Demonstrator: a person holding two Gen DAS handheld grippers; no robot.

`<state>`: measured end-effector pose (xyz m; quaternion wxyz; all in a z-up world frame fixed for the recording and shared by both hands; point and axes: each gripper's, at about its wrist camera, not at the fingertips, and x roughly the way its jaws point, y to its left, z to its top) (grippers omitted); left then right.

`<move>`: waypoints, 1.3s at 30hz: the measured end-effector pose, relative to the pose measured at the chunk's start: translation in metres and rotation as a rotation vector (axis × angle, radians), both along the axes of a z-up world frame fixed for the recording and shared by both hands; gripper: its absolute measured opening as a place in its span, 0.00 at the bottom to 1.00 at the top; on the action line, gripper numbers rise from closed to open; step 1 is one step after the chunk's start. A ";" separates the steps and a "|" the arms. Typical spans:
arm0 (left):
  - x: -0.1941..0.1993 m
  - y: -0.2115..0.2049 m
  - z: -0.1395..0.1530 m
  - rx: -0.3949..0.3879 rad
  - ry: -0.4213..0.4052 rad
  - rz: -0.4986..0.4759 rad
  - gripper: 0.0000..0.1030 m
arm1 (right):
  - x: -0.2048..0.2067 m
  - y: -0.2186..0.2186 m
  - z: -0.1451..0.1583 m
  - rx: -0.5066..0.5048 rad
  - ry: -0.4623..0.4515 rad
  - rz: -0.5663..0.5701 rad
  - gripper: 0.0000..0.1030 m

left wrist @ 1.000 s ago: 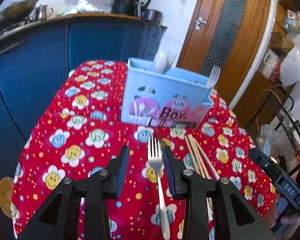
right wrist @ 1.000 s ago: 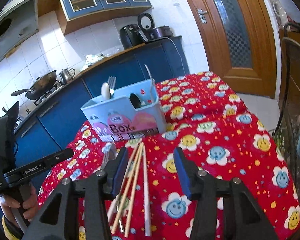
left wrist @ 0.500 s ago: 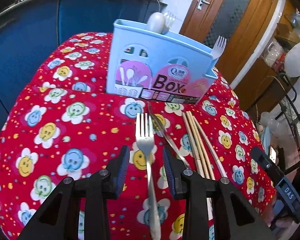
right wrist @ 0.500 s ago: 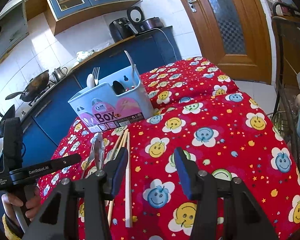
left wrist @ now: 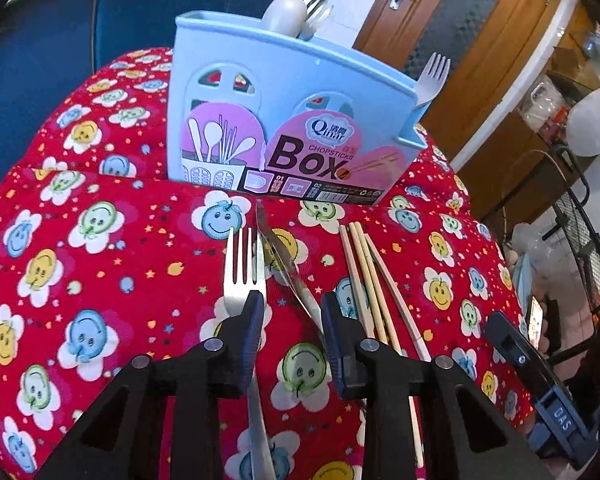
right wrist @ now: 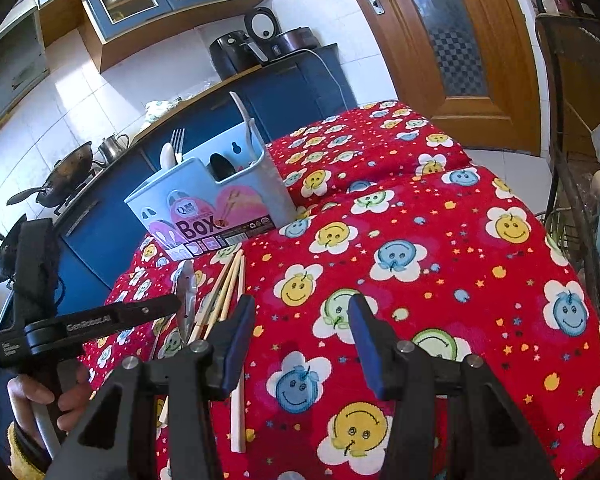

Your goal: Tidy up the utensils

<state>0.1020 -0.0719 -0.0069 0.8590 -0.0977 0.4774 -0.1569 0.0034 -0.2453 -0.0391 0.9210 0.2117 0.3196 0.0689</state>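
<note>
A light blue utensil box (left wrist: 284, 120) stands on the red flowered cloth, holding a white spoon and forks; it also shows in the right wrist view (right wrist: 208, 200). A steel fork (left wrist: 242, 264), a knife (left wrist: 284, 264) and several wooden chopsticks (left wrist: 370, 280) lie in front of it. My left gripper (left wrist: 290, 316) is open, low over the cloth, its left finger over the fork's neck and its right finger by the knife. My right gripper (right wrist: 300, 332) is open and empty over the cloth, right of the chopsticks (right wrist: 224, 296).
Blue kitchen cabinets (left wrist: 60, 40) stand behind the table. A wooden door (right wrist: 460, 40) is at the back right. A wire rack (right wrist: 572, 160) stands by the table's right edge. The left gripper's body (right wrist: 80, 324) shows at the left of the right wrist view.
My left gripper has moved forward and down toward the box, shifting right so the fork now sits under its left finger. My right gripper has drawn back a little.
</note>
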 end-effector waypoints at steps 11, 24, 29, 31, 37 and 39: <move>0.017 -0.007 -0.009 -0.046 0.049 0.024 0.08 | 0.002 0.001 -0.001 -0.002 0.007 0.008 0.50; -0.003 0.030 0.031 -0.123 -0.110 0.073 0.03 | 0.007 0.025 0.011 -0.070 0.012 0.069 0.50; -0.018 0.046 0.055 -0.127 -0.225 0.100 0.03 | 0.013 0.041 0.015 -0.115 0.037 0.125 0.50; -0.025 0.053 0.065 -0.120 -0.276 0.109 0.03 | 0.016 0.048 0.015 -0.141 0.054 0.146 0.50; -0.044 0.067 0.081 -0.068 -0.393 0.134 0.03 | 0.027 0.060 0.009 -0.201 0.123 0.185 0.50; -0.047 0.071 0.082 -0.057 -0.407 0.142 0.03 | 0.030 0.065 0.008 -0.236 0.143 0.197 0.48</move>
